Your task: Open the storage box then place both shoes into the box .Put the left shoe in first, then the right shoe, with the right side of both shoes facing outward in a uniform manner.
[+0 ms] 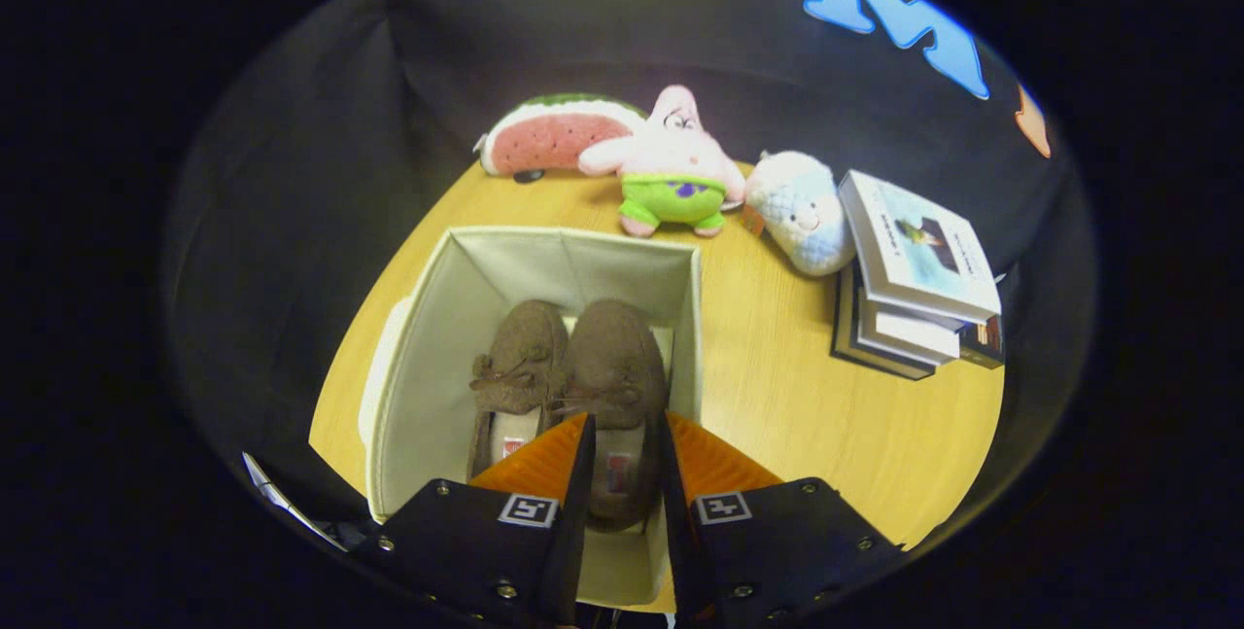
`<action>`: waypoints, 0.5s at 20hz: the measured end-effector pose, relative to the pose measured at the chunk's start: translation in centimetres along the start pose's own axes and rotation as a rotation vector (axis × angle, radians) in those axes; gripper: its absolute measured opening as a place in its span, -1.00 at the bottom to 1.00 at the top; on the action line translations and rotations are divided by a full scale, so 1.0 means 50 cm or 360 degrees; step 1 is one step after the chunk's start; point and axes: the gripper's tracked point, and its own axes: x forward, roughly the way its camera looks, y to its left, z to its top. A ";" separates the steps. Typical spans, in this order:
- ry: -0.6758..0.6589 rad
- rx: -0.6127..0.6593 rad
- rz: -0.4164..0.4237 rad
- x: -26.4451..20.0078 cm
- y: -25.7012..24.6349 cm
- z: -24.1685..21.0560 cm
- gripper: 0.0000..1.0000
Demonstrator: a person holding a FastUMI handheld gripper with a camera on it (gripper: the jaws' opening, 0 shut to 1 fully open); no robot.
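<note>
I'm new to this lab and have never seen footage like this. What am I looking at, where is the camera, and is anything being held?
The camera rides on a hand-held two-finger gripper and looks forward along its fingers, the orange-and-black parts at the bottom. Below is an open white storage box on a wooden table, with two brown shoes inside, the left one and the right one. The fingers straddle the right one's heel; whether they press on it is unclear. Beyond the box lie a watermelon plush, a pink starfish plush, a pale round plush and stacked books.

Shoes (569,366) fill box (428,337); table (797,396) rightward lies open.
</note>
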 end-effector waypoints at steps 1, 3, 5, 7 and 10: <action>-0.0116 0.0018 0.0027 -0.033 -0.007 0.026 -0.25; -0.0412 0.0063 0.0004 -0.117 -0.059 0.080 -0.25; -0.0723 0.0092 -0.0068 -0.203 -0.122 0.125 -0.25; -0.1000 0.0098 -0.0118 -0.286 -0.175 0.151 -0.26; -0.1221 0.0122 -0.0185 -0.364 -0.243 0.143 -0.26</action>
